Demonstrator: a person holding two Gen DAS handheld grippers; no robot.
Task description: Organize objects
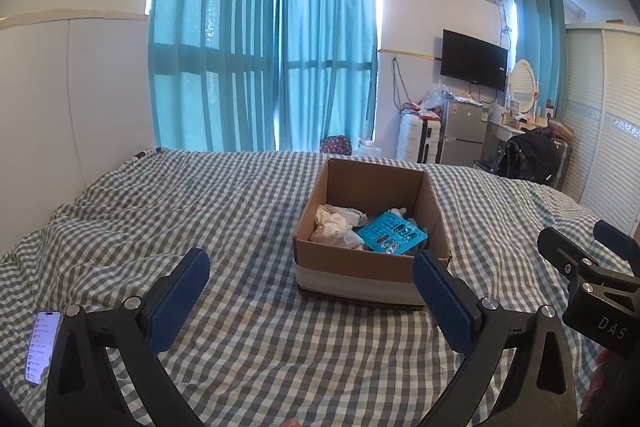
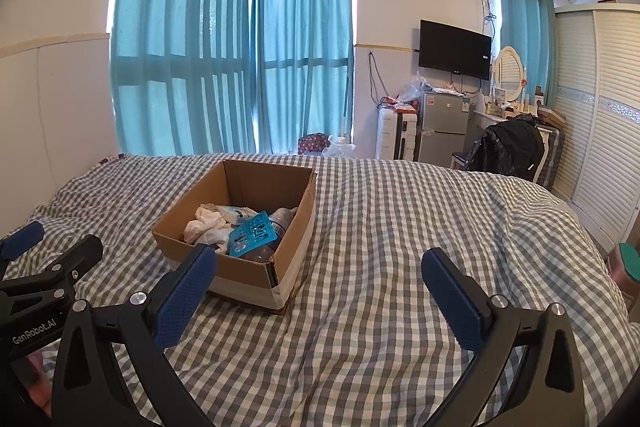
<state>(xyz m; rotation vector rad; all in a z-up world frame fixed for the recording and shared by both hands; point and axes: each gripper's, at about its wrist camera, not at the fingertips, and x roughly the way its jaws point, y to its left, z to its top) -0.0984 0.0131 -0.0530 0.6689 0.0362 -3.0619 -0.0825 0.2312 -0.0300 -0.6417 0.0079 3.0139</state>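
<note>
An open cardboard box [image 1: 360, 271] [image 2: 256, 273] stands on the checked bed. Inside lie a turquoise blister card [image 1: 392, 235] [image 2: 254, 234], crumpled white cloth [image 1: 332, 225] [image 2: 206, 223] and a dark bottle-like item [image 2: 282, 219]. My left gripper [image 1: 312, 301] is open and empty, held low over the bed in front of the box. My right gripper [image 2: 320, 293] is open and empty, to the right of the box. Each gripper shows at the edge of the other's view.
A phone [image 1: 42, 345] with a lit screen lies on the bed at the near left. The checked bedspread [image 2: 400, 227] has folds. Beyond the bed are teal curtains [image 1: 260, 59], a small fridge [image 2: 442, 131], a suitcase [image 2: 394, 135] and a wardrobe [image 2: 600, 115].
</note>
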